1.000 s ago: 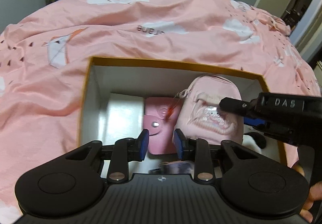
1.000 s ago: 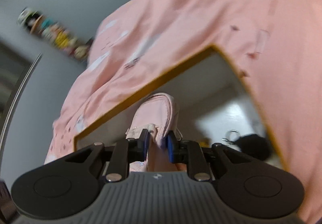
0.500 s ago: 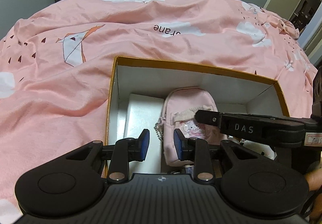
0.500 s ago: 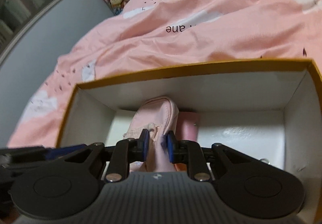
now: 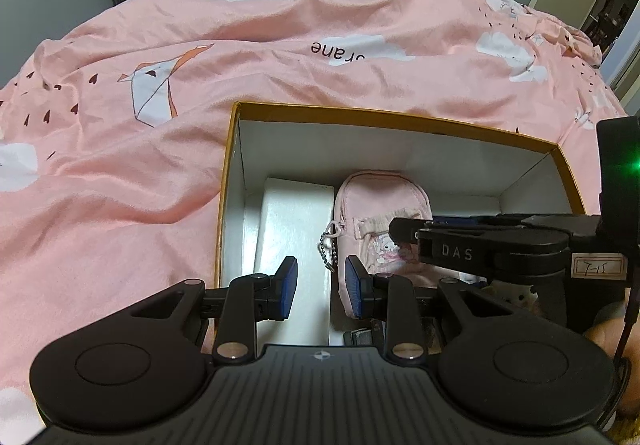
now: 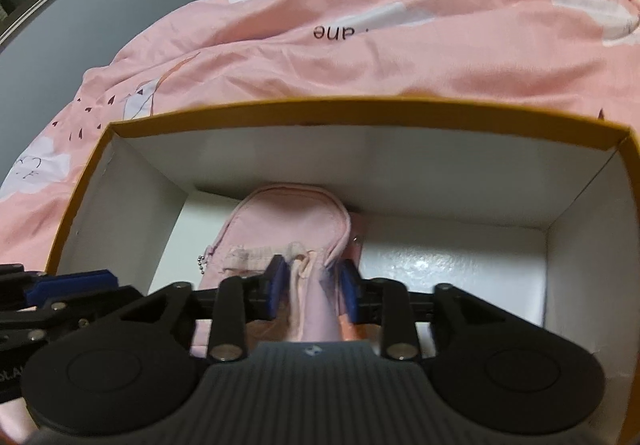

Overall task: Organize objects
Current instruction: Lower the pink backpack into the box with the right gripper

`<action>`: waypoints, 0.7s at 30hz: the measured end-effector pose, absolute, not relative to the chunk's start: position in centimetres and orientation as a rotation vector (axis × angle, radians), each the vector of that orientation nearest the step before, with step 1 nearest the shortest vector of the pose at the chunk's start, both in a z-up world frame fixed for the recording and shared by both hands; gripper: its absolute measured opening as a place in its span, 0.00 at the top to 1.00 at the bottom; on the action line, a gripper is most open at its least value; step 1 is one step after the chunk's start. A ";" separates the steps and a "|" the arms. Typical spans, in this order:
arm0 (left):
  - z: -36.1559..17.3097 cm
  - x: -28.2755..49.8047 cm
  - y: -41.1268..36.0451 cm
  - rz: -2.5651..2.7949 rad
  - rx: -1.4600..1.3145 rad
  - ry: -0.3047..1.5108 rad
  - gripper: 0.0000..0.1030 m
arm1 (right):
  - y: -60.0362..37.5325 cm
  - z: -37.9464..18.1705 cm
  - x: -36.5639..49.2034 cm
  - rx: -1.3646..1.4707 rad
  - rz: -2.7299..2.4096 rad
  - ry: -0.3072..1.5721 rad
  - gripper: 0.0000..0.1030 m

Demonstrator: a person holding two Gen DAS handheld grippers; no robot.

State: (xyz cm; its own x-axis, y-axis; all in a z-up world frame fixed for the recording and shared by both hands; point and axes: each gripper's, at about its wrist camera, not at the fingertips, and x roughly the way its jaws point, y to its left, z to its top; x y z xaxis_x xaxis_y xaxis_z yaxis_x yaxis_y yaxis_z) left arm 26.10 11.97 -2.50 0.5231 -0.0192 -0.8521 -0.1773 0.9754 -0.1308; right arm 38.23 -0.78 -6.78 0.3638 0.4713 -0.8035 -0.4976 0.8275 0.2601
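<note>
The pink pouch [image 6: 288,229] has come down flat onto the floor of the box [image 6: 360,113]; the right gripper [image 6: 312,285] is opening, pouch fabric loose between its pads. The left gripper [image 5: 320,287] hovers narrowly parted, empty, just beside it.

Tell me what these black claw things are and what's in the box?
They are two grabbers, each held in a person's hand, with a camera on each looking along its fingers. One picture is from the left gripper, which holds nothing. The other is from the right gripper. Both look down into an open box sitting on a pink bed cover. Inside lies a small pink bag with a bead chain, beside a white block. The right gripper's jaws are opening, with the bag's edge between them, so it seems to be letting the bag go.
</note>
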 end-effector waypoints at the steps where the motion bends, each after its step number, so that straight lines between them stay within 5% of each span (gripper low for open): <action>1: -2.3 25.9 11.9 0.096 -0.212 1.014 0.68 | -0.9 -6.5 38.0 -0.034 0.627 1.012 0.60; 21: 4.7 15.2 6.0 -0.095 -0.154 0.778 0.66 | -11.5 3.6 24.6 0.005 0.659 0.664 0.45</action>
State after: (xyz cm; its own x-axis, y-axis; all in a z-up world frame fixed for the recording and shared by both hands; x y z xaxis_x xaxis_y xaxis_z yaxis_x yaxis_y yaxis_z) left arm 15.25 5.96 4.66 0.7091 -0.1417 -0.6907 0.0285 0.9846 -0.1727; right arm 24.63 -11.53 3.64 0.5932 0.5687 -0.5698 -0.5659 0.7980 0.2073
